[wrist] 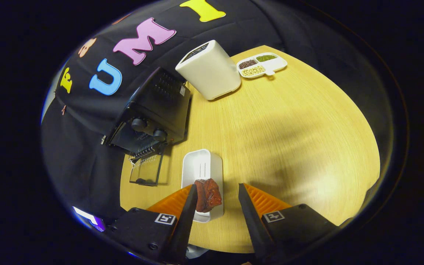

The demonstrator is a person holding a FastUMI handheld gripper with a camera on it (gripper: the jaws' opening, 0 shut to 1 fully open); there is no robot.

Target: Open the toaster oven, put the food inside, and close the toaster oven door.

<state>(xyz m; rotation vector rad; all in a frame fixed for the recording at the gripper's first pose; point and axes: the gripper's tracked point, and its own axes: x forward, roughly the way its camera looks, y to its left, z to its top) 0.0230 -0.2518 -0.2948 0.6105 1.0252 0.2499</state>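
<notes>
Tongs (217,191): fingers spread wide, gripping nothing; one finger lay close beside the food, the other stood well apart from it. Food (208,195): one dark red chunk, resting on the near end of a white tray (201,165), between the fingers and nearer one of them. Toaster oven (155,110): black, two knobs on its front, set on the desk (289,140) beyond the tray and to one side; door (146,168) already dropped open, lying flat over the desk just beside the tray's far corner. Other items: white box-shaped appliance (209,70) and a divided dish of beans (261,64), both far back. Risks, as judged: an off-centre closing could push the chunk along the tray or tip it over the rim, since only one finger stood near; a low carry could catch the open door's edge. Room: broad bare desk lay on the side away from the oven; the tray, door and desk edge crowded together on the oven side, leaving a narrow approach to the cavity.
</notes>
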